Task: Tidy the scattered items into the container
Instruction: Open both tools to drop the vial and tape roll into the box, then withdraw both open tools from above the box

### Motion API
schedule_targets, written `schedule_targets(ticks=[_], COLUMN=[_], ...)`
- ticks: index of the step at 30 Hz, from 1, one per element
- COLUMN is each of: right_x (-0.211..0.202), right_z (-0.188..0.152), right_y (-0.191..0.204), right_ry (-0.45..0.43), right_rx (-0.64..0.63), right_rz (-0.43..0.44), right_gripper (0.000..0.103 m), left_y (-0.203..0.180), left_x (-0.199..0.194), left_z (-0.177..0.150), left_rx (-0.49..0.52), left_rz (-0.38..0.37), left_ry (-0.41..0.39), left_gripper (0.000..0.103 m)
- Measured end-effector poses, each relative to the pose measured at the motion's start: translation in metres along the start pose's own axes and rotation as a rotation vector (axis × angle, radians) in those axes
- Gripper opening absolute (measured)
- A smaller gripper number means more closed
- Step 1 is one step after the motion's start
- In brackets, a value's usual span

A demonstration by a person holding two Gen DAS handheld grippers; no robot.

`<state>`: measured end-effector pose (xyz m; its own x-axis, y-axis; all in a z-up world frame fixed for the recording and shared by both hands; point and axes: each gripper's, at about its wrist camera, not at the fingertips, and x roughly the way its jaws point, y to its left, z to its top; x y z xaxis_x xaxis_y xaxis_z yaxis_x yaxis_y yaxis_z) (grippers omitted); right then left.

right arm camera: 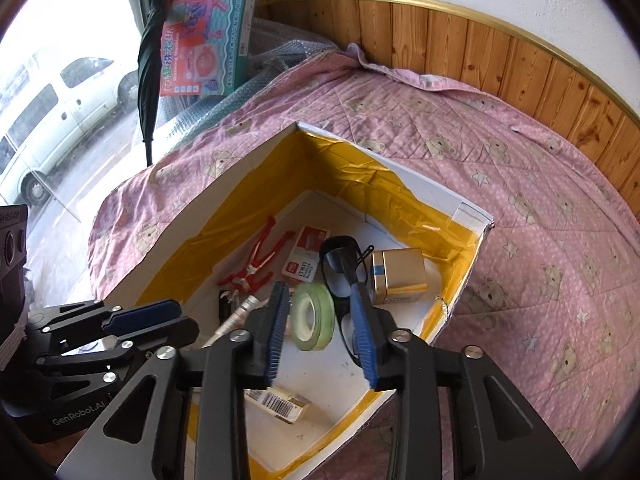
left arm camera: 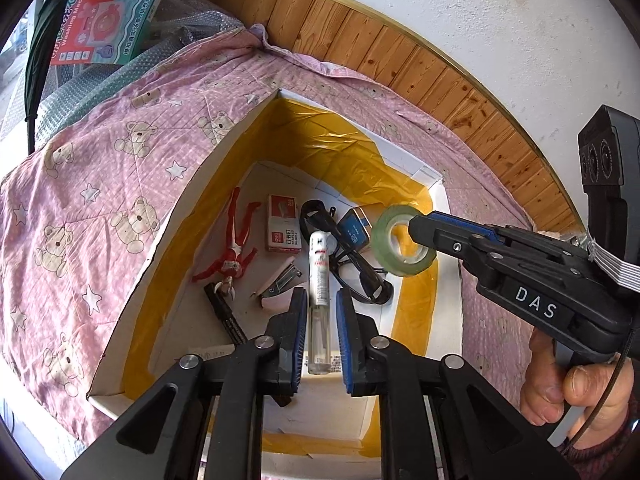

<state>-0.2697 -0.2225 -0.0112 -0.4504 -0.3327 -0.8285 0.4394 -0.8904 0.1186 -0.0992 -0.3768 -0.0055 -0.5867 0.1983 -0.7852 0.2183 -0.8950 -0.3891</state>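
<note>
A white cardboard box (left arm camera: pixel 208 160) (right arm camera: pixel 248 160) lined with yellow tape stands on a pink bear quilt. My left gripper (left arm camera: pixel 320 294) (right arm camera: pixel 184 320) is open over the box. A white tube with a clear cap (left arm camera: pixel 320 272) (right arm camera: pixel 240 316) lies lengthwise between its fingers, with a gap on each side. My right gripper (right arm camera: pixel 319 287) (left arm camera: pixel 416 232) is open too. A green tape roll (right arm camera: pixel 324 312) (left arm camera: pixel 384 248) sits between its pads, clear of the right pad. In the box lie a red figure (left arm camera: pixel 236 248), a red staple box (left arm camera: pixel 282 224), black glasses (right arm camera: pixel 340 264) and a gold box (right arm camera: pixel 396 276).
The quilt (right arm camera: pixel 520 200) covers the surface around the box. A wooden wall panel (right arm camera: pixel 480 40) runs behind it. A toy carton (right arm camera: pixel 208 32) and a folded umbrella (right arm camera: pixel 150 60) lean at the back left by a window. A person's hand (left arm camera: pixel 580 392) grips the right tool.
</note>
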Motion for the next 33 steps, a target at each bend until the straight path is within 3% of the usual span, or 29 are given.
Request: schedule_targets(ticks=[10, 17, 20, 23, 26, 33], right_x=[-0.026, -0.047, -0.055, -0.065, -0.069, -0.071], right_z=[-0.007, -0.023, -0.032, -0.043, -0.056, -0.085], right_y=[0.008, 0.020, 0.027, 0.035, 0.043, 0.058], right_ry=[-0.007, 0.001, 0.011, 0.017, 0.051, 0.128], right_rx=[-0.033, -0.094, -0.124, -0.168, -0.215, -0.272], right_rz=[-0.008, -0.038, -0.060, -0.094, -0.137, -0.110], right_gripper=[0.039, 0.039, 0.046, 0.047, 0.052, 0.053], left_y=[0.021, 0.013, 0.006, -0.002, -0.010, -0.026], left_x=[-0.030, -0.048, -0.054, -0.063, -0.073, -0.095], left_z=[-0.008, -0.025, -0.031, -0.037, -0.042, -0.053], left_rx=[-0.039, 0.016, 0.039, 0.063, 0.088, 0.122], left_rz=[0.006, 0.022, 0.036, 0.043, 0.046, 0.037], left_ry=[-0.036, -0.025, -0.019, -0.022, -0.030, -0.050], left_gripper=[0.028, 0.030, 0.032, 0.037, 0.039, 0.039])
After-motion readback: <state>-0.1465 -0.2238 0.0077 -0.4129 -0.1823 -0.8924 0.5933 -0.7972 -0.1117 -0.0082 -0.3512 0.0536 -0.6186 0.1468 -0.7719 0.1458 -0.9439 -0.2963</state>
